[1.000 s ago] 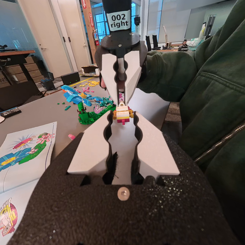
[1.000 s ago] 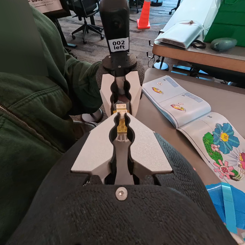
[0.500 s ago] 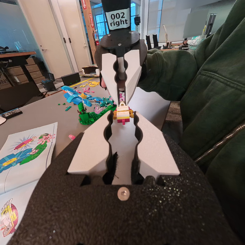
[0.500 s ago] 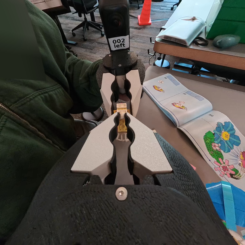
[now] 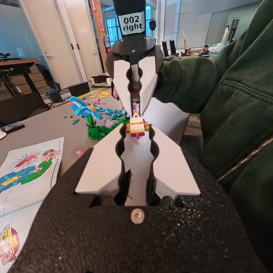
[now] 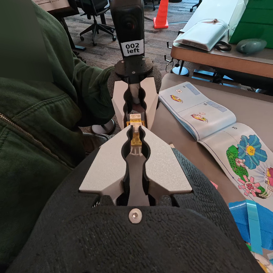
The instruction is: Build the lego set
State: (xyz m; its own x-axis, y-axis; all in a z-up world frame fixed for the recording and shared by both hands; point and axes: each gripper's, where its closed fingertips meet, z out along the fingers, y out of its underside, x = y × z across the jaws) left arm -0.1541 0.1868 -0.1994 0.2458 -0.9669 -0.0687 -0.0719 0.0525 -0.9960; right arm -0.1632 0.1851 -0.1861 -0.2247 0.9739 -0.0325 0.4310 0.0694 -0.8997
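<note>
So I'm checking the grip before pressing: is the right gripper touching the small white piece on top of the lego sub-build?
Touching. The right wrist view shows the right gripper with its tips closed on the small white piece.

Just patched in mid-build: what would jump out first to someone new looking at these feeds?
The two grippers meet nose to nose above the table edge: the left gripper clamps the small yellow, white and magenta lego assembly, while the right gripper pinches a small white piece at its top. Behind sits the blue lego flower; the open instruction booklet lies beside.
</note>
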